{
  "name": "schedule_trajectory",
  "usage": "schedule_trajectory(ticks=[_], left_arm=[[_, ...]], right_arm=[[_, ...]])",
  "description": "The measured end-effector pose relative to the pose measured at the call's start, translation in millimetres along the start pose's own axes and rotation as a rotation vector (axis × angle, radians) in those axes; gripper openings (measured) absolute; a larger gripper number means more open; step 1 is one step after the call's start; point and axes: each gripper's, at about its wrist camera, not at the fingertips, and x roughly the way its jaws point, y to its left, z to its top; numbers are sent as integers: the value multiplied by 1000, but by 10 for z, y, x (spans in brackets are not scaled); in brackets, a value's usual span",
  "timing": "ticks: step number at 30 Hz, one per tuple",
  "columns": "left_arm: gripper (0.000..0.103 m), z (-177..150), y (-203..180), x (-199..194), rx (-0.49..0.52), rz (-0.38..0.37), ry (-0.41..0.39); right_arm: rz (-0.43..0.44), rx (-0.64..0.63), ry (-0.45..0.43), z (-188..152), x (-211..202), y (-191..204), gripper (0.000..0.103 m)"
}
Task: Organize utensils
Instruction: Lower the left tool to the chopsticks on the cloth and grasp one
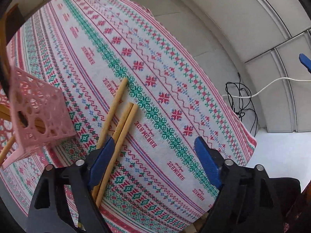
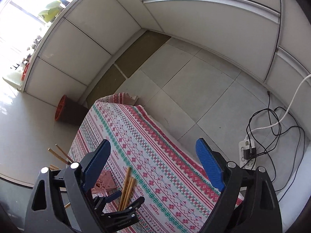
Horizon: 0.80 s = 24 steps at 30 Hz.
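Note:
Three wooden chopsticks [image 1: 118, 122] lie side by side on the patterned tablecloth [image 1: 155, 77]. My left gripper [image 1: 153, 155] is open just above the cloth, its left finger [image 1: 101, 161] over the near ends of the chopsticks. A pink perforated holder [image 1: 38, 112] stands at the left with wooden sticks in it. My right gripper [image 2: 153, 165] is open and empty, held high above the table. From there I see the chopsticks [image 2: 127, 187], the pink holder [image 2: 104, 182] and the left gripper [image 2: 126, 200] below.
The tablecloth's right edge [image 1: 250, 136] drops to a tiled floor. A power strip [image 2: 247, 153] with black and white cables lies on the floor at the right. An orange-rimmed bin [image 2: 64, 110] stands by the wall beyond the table.

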Motion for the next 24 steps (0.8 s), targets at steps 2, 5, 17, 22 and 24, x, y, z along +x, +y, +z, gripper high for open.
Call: schedule_trajectory(ticks=[2, 5, 17, 22, 24], left_arm=[[72, 10, -23, 39, 15, 1, 11], [68, 39, -58, 80, 25, -2, 17], [64, 108, -54, 335, 69, 60, 12], [11, -27, -160, 299, 91, 174, -42], [7, -136, -177, 277, 98, 195, -66]], right_arm=[[0, -2, 16, -9, 37, 10, 87], [-12, -8, 26, -25, 84, 16, 87], [-40, -1, 49, -12, 184, -40, 87], [-89, 16, 78, -34, 348, -96, 87], [-100, 15, 104, -68, 446, -95, 87]])
